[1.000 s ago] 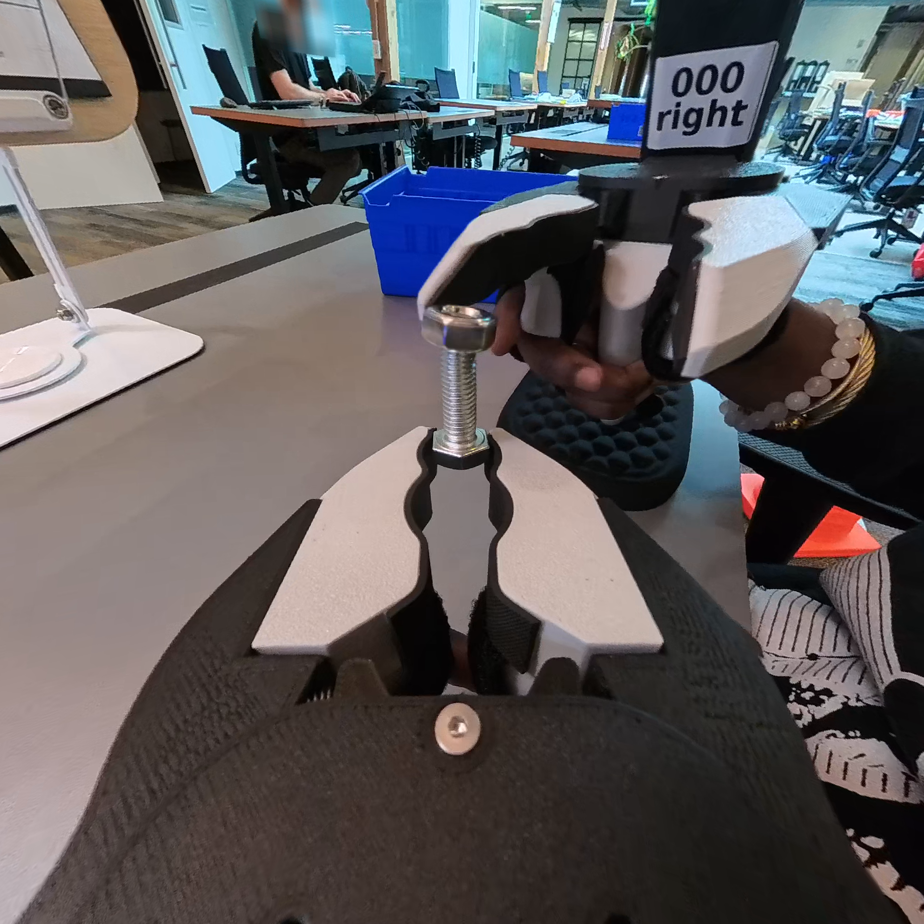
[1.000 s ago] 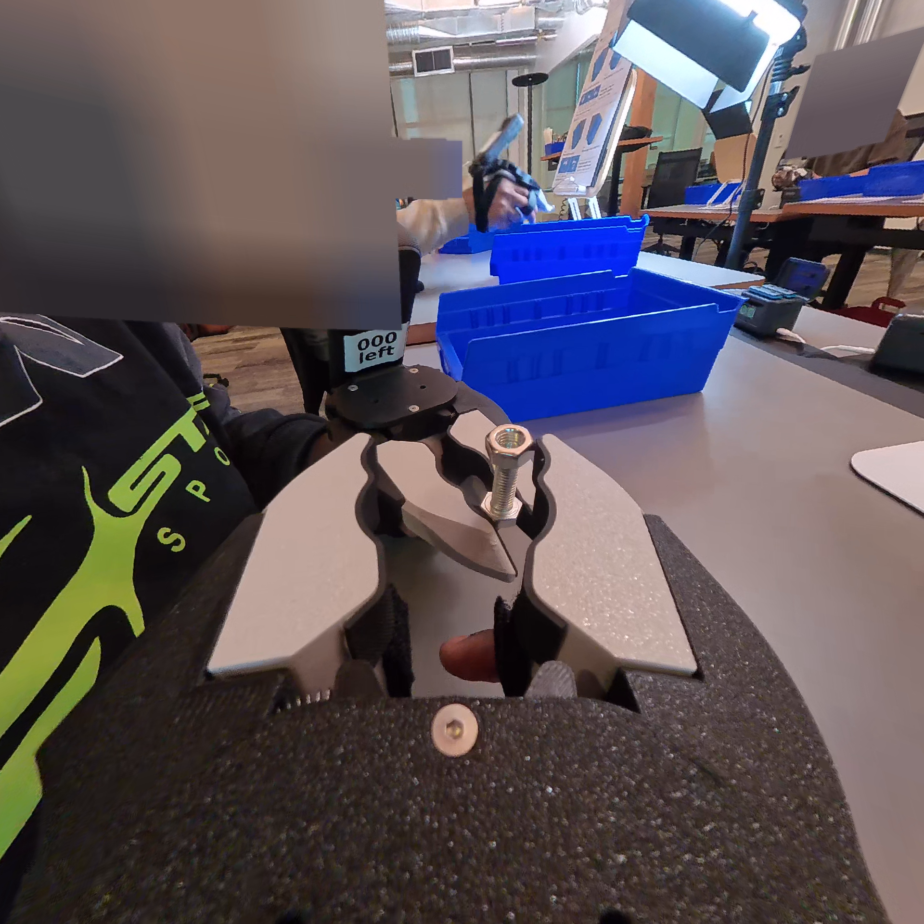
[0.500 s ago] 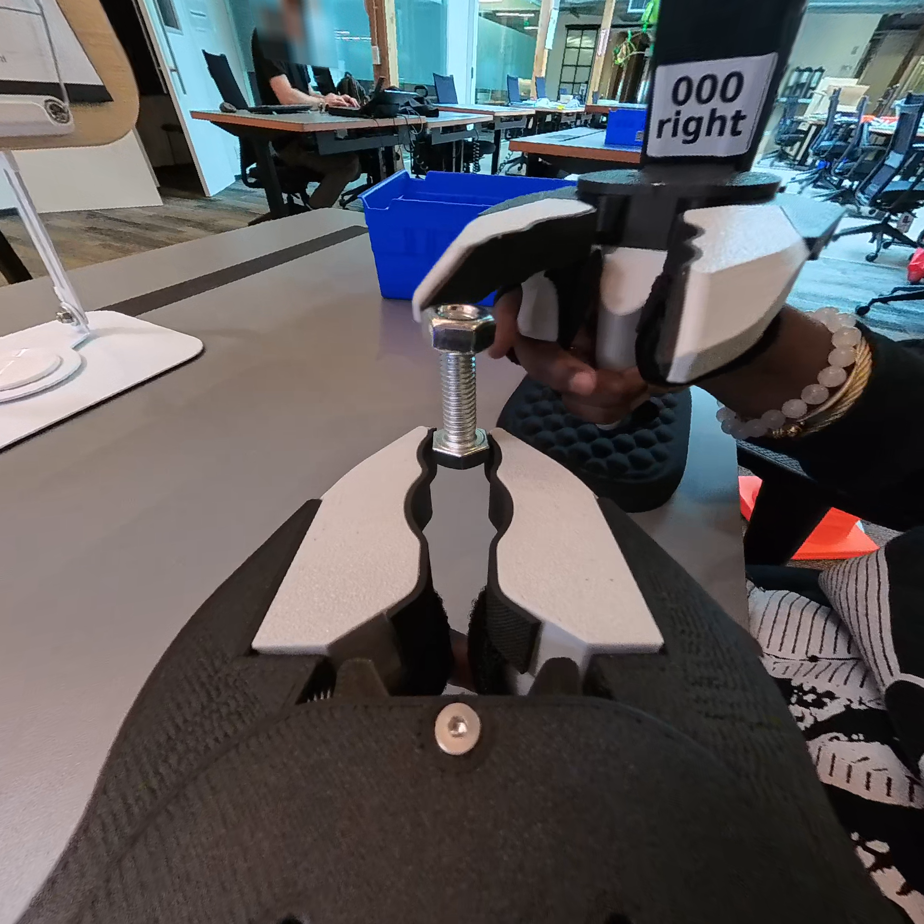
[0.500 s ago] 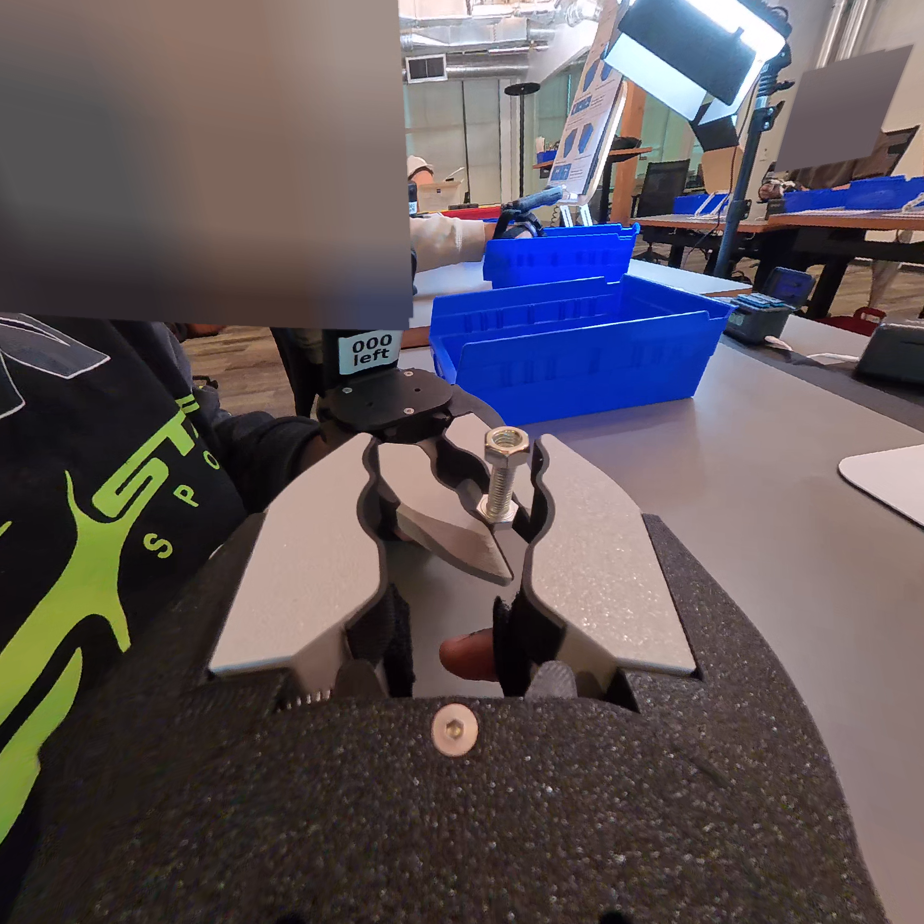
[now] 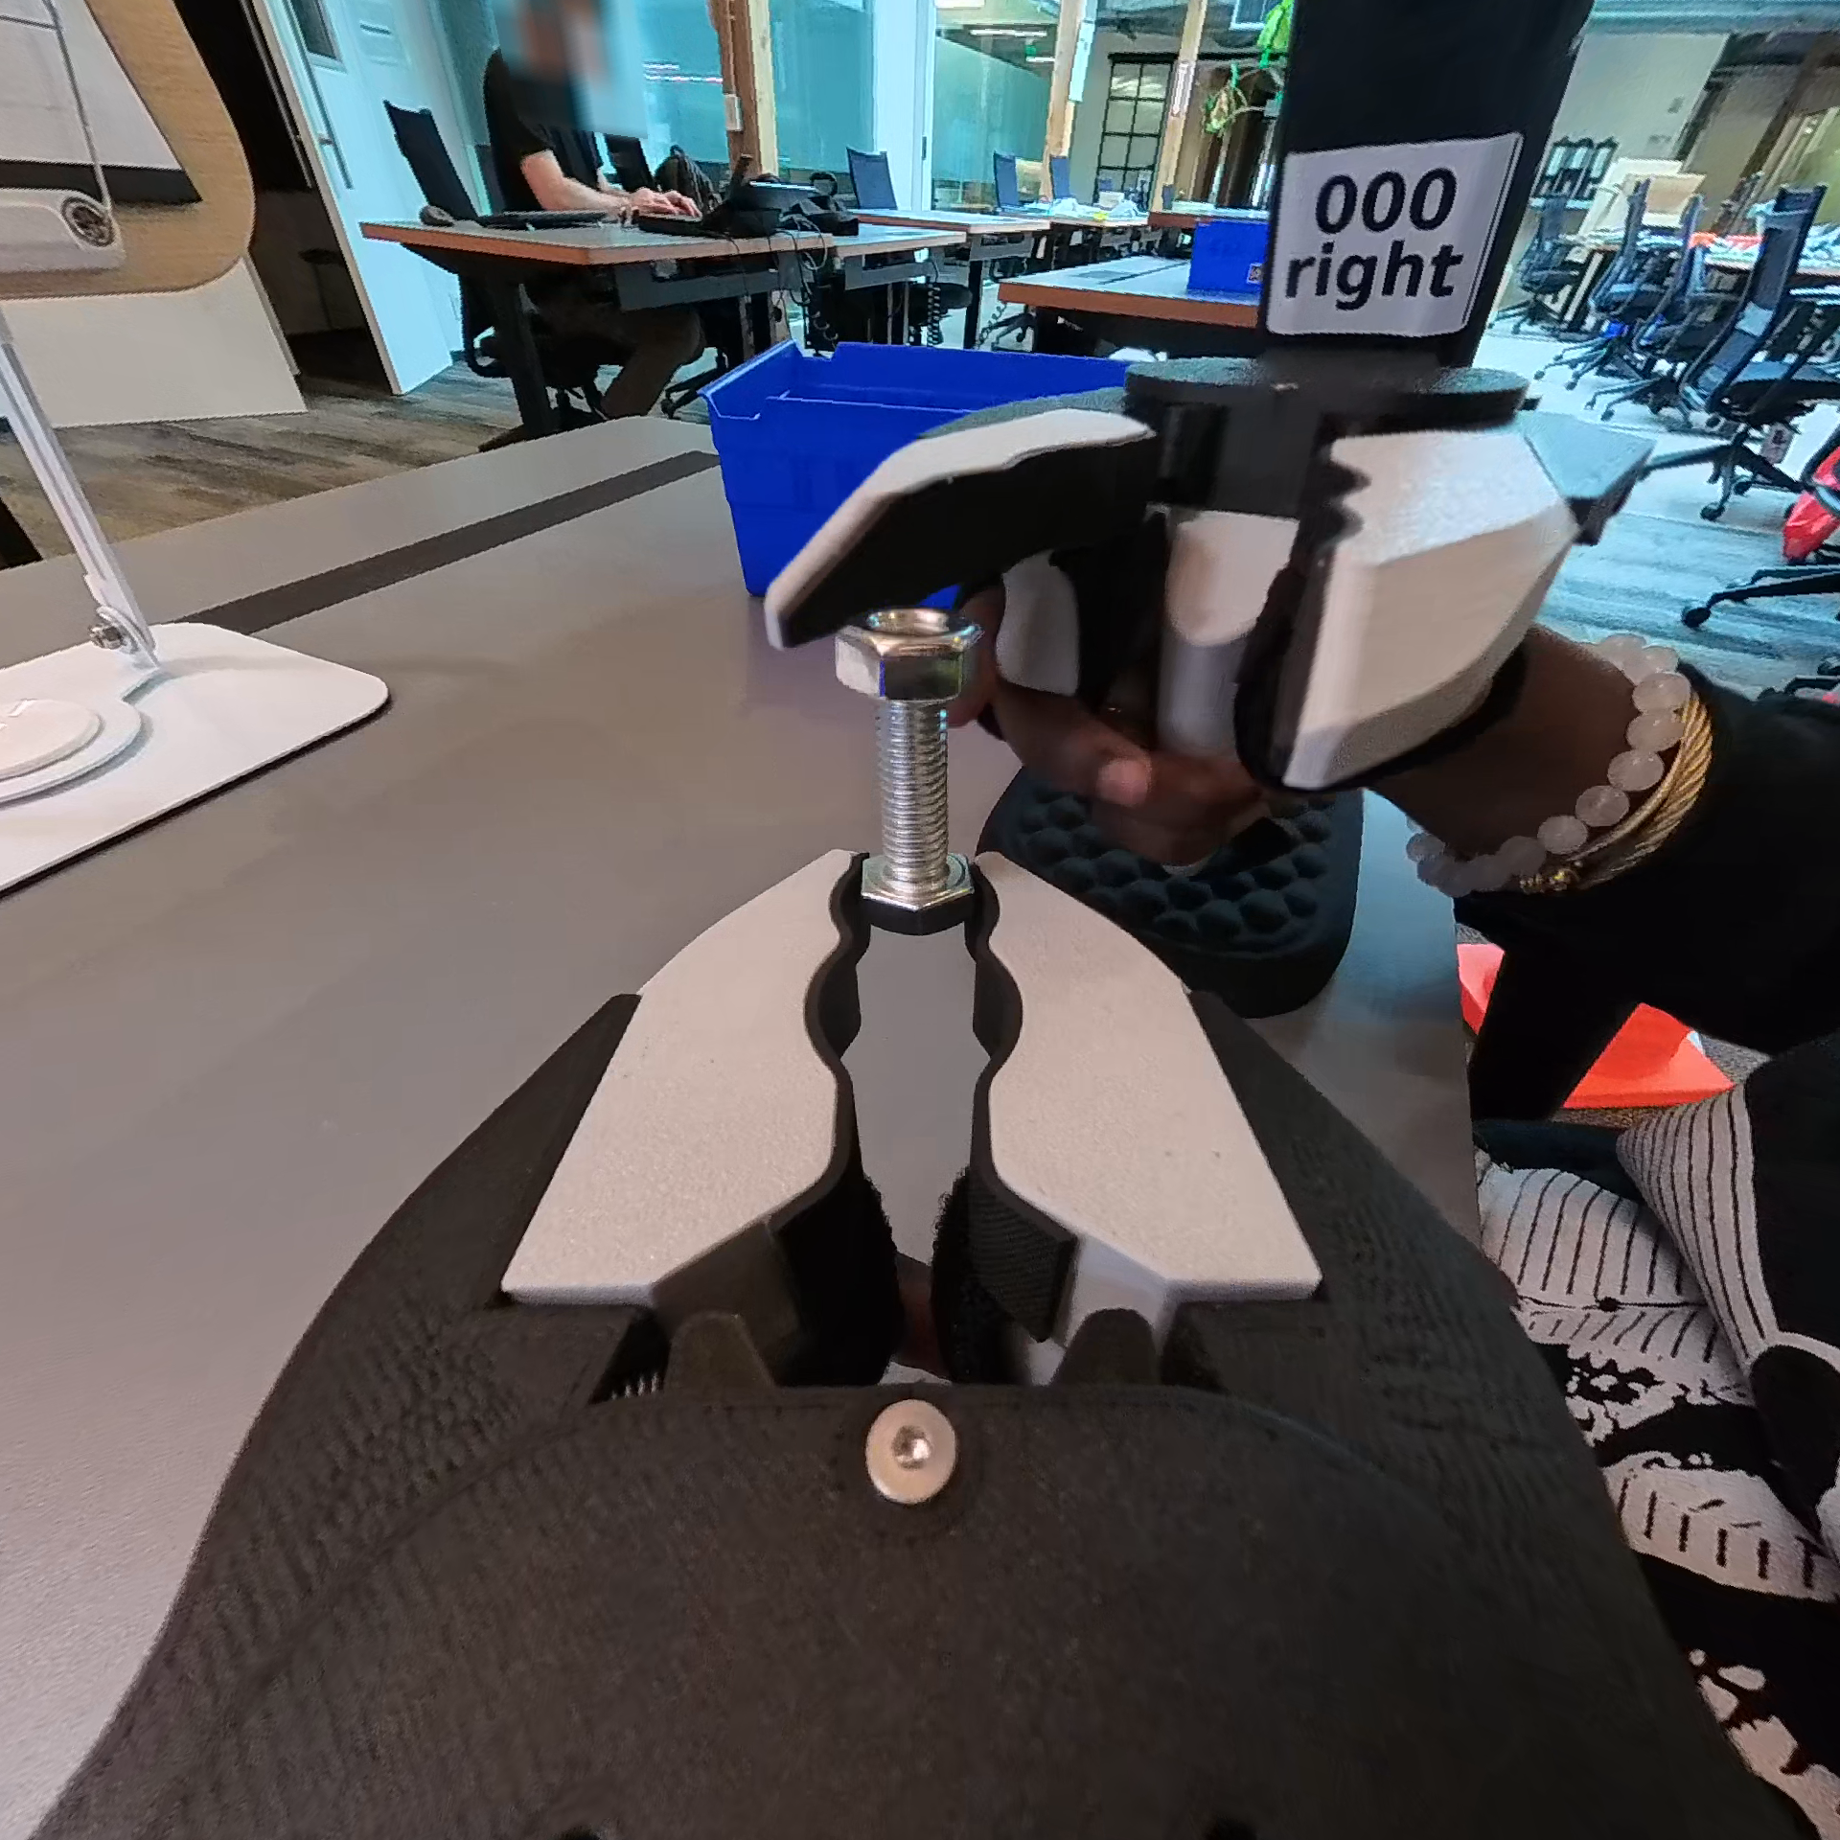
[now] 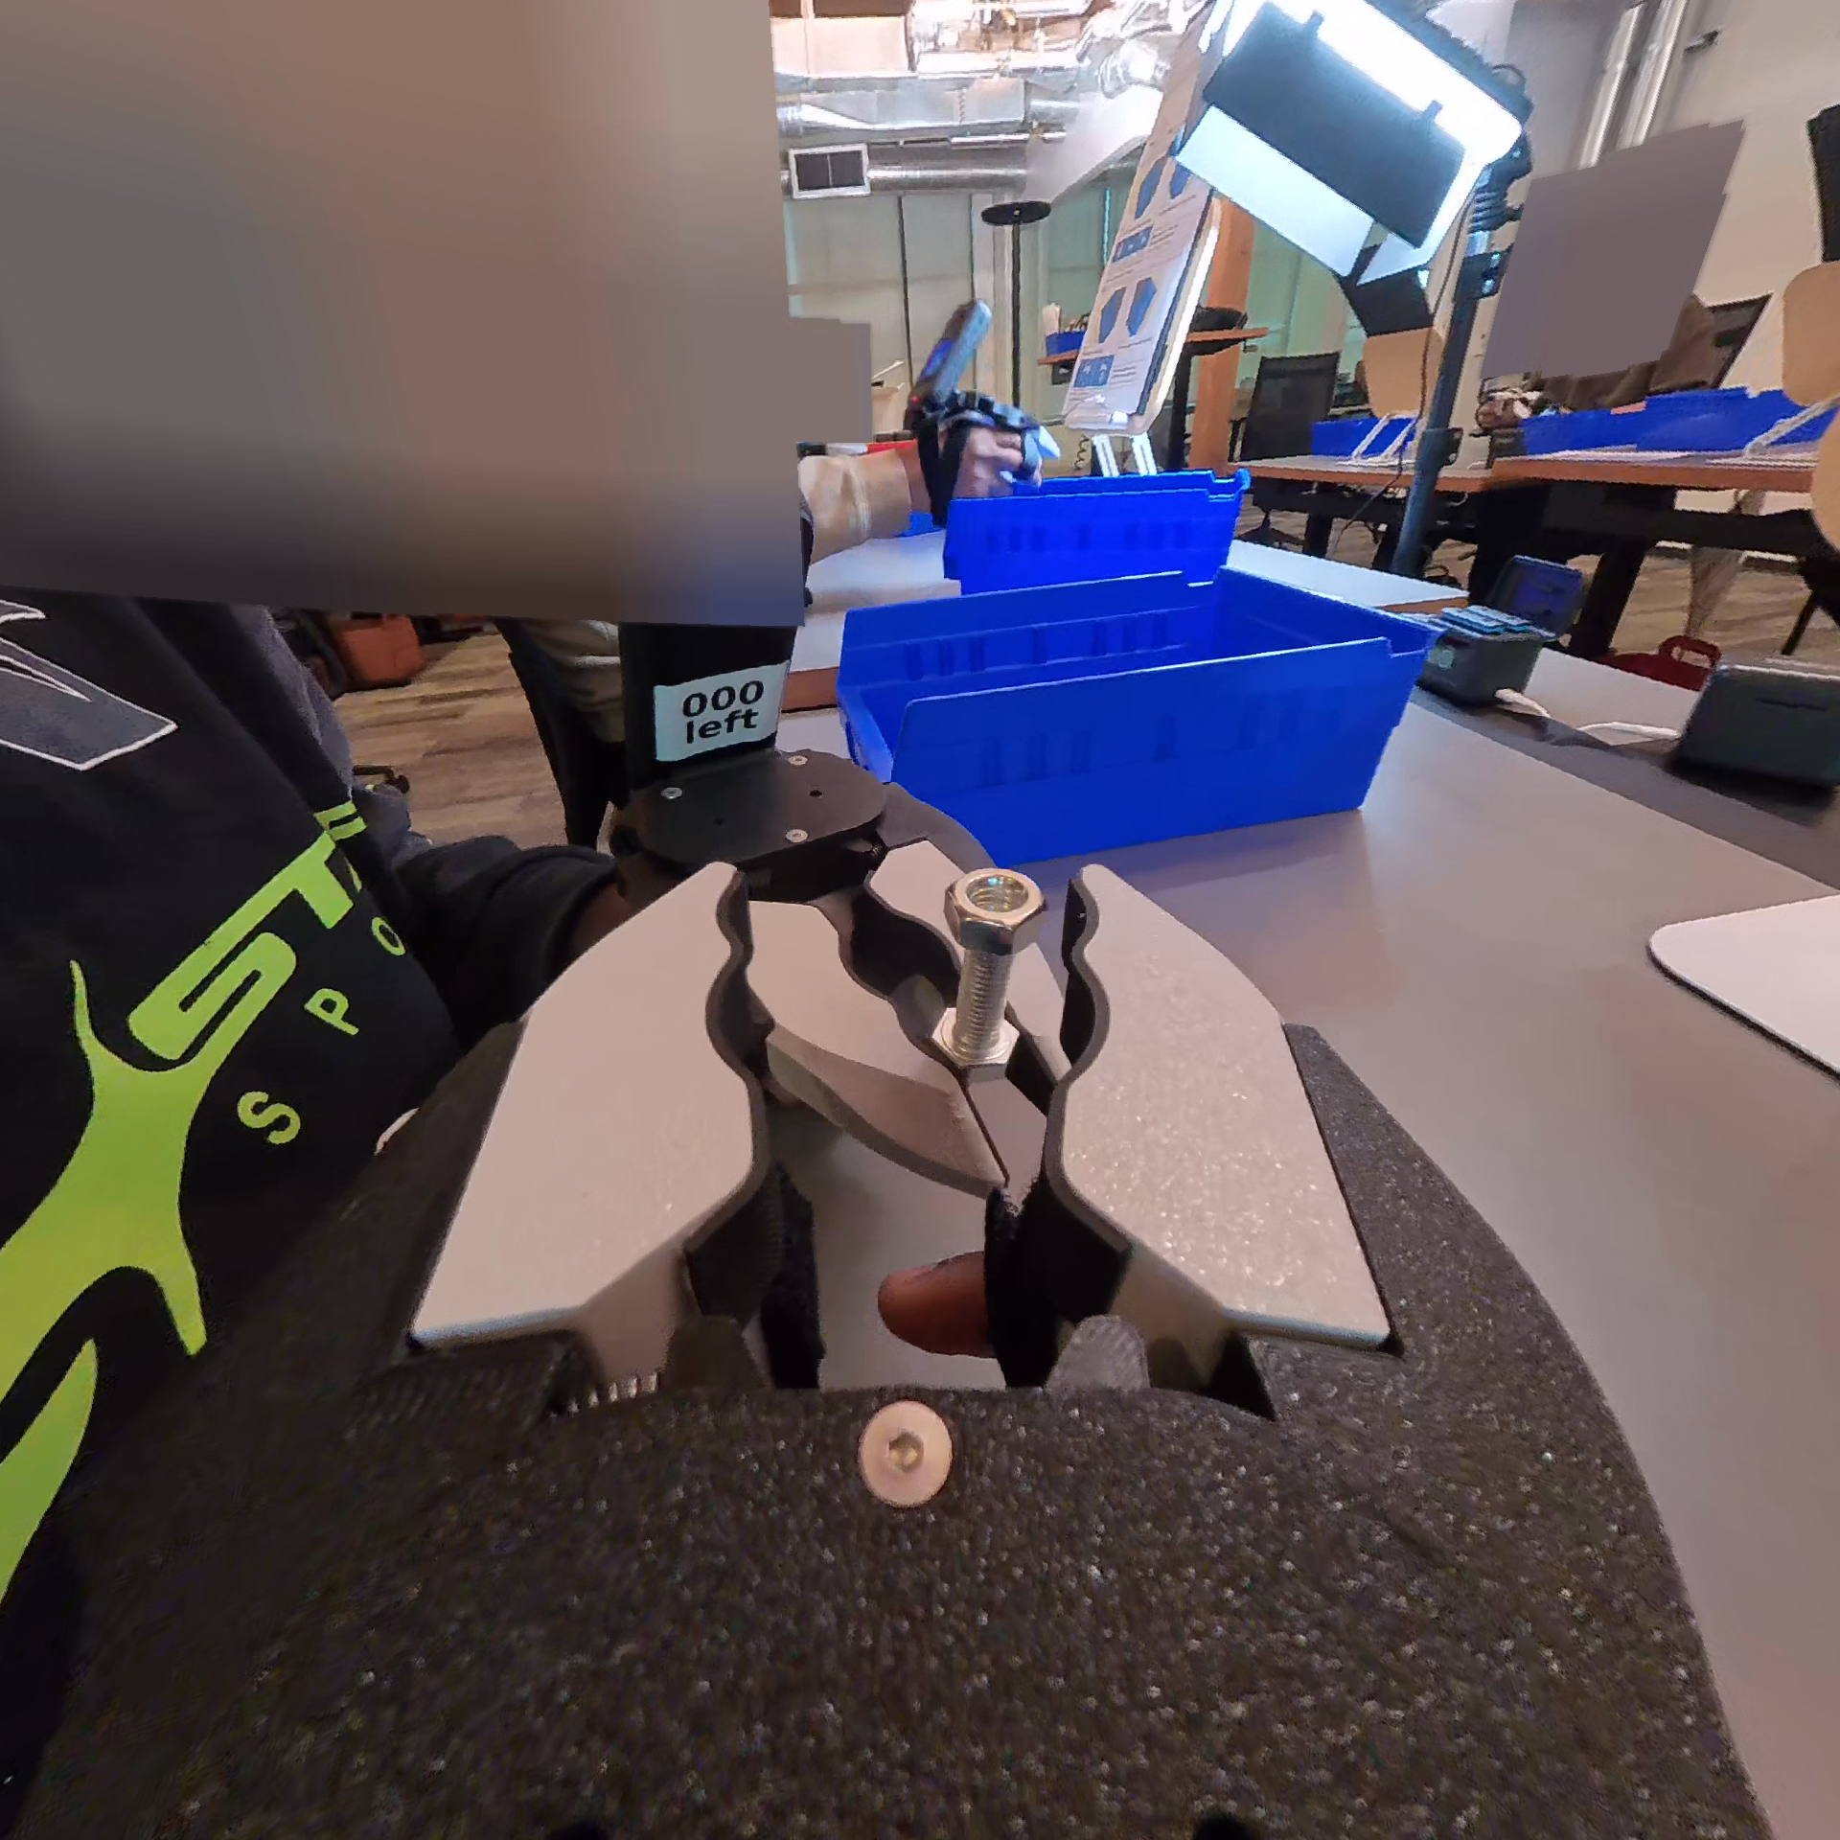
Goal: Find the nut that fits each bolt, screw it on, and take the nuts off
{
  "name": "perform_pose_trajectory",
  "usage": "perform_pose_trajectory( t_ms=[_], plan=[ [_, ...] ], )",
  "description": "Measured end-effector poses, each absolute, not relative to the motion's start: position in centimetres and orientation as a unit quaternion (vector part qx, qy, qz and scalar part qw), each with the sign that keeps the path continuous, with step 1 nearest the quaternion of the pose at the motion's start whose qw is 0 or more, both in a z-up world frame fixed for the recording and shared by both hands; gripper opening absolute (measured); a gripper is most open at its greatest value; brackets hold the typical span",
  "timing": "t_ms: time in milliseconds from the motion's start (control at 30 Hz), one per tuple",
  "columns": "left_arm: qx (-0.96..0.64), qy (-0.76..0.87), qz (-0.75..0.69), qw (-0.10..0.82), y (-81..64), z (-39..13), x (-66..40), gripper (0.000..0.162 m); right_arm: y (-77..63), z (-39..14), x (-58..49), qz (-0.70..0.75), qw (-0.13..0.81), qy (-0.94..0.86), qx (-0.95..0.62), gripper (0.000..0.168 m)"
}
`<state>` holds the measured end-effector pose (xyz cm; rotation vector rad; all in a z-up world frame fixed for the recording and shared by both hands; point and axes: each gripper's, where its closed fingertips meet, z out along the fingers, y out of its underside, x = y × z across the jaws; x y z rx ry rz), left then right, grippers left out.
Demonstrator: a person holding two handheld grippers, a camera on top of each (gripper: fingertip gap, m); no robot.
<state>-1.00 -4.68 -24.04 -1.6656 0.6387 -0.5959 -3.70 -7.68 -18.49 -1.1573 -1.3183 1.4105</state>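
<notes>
A silver bolt stands upright with a hex nut at its top end. My left gripper is shut on the bolt's lower hex end at the fingertips. My right gripper is open, with its fingers on either side of the nut and the nut nearer its right finger. No clamping of the nut shows. In the left wrist view the right gripper hangs over the nut, held by a hand. The left gripper and bolt also show in the right wrist view.
A blue bin stands on the grey table behind the bolt; it also shows in the right wrist view. A white stand base is at the left. A black dimpled pad lies under the right hand. The person's torso is close.
The right gripper has shifted slightly around the nut and stays open. The left gripper and the bolt have held still.
</notes>
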Motion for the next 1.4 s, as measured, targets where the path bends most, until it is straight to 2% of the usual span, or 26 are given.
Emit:
perform_pose_trajectory(
  t_ms=[167, 267, 300, 367, 500, 567, 700, 800, 867, 933, 1033, 1100, 1400],
  plan=[
    [-0.715, 0.264, -0.262, 0.592, -4.6, -23.9, -1.3, 0.018, -7.6, -18.3, -2.8, 0.567, 0.435, -0.521, -0.468, 0.053],
    [-0.714, 0.263, -0.263, 0.593, -4.6, -23.8, -1.3, 0.018, -7.9, -18.1, -2.0, 0.578, 0.434, -0.519, -0.457, 0.034],
    [-0.713, 0.263, -0.263, 0.594, -4.6, -23.8, -1.3, 0.018, -7.8, -17.9, -1.9, 0.58, 0.436, -0.514, -0.457, 0.032],
    [-0.71, 0.265, -0.265, 0.596, -4.7, -23.7, -1.2, 0.018, -7.3, -17.8, -2.1, 0.58, 0.445, -0.503, -0.461, 0.033],
    [-0.7, 0.275, -0.276, 0.599, -5.0, -23.4, -0.9, 0.018, -7.0, -18.3, -3.3, 0.573, 0.448, -0.5, -0.47, 0.053],
    [-0.699, 0.276, -0.273, 0.6, -5.0, -23.4, -0.9, 0.018, -7.4, -18.4, -3.8, 0.575, 0.441, -0.508, -0.466, 0.056],
    [-0.703, 0.264, -0.278, 0.599, -4.8, -23.5, -1.2, 0.018, -7.5, -18.0, -3.4, 0.574, 0.446, -0.509, -0.461, 0.048],
    [-0.705, 0.256, -0.279, 0.599, -4.7, -23.4, -1.4, 0.018, -7.5, -17.8, -2.4, 0.579, 0.448, -0.505, -0.458, 0.033],
    [-0.704, 0.257, -0.281, 0.6, -4.7, -23.4, -1.4, 0.018, -7.5, -17.6, -2.0, 0.586, 0.452, -0.495, -0.456, 0.028],
    [-0.698, 0.263, -0.284, 0.602, -4.9, -23.3, -1.2, 0.018, -7.1, -17.5, -2.2, 0.588, 0.459, -0.485, -0.457, 0.03],
    [-0.686, 0.275, -0.29, 0.608, -5.3, -23.0, -0.8, 0.018, -7.0, -17.8, -3.3, 0.59, 0.46, -0.481, -0.458, 0.05],
    [-0.685, 0.282, -0.292, 0.605, -5.5, -23.1, -0.6, 0.018, -7.5, -17.9, -4.0, 0.593, 0.451, -0.49, -0.452, 0.055],
    [-0.685, 0.277, -0.292, 0.607, -5.4, -23.1, -0.8, 0.018, -8.4, -17.9, -3.8, 0.582, 0.453, -0.51, -0.443, 0.051]
  ],
)
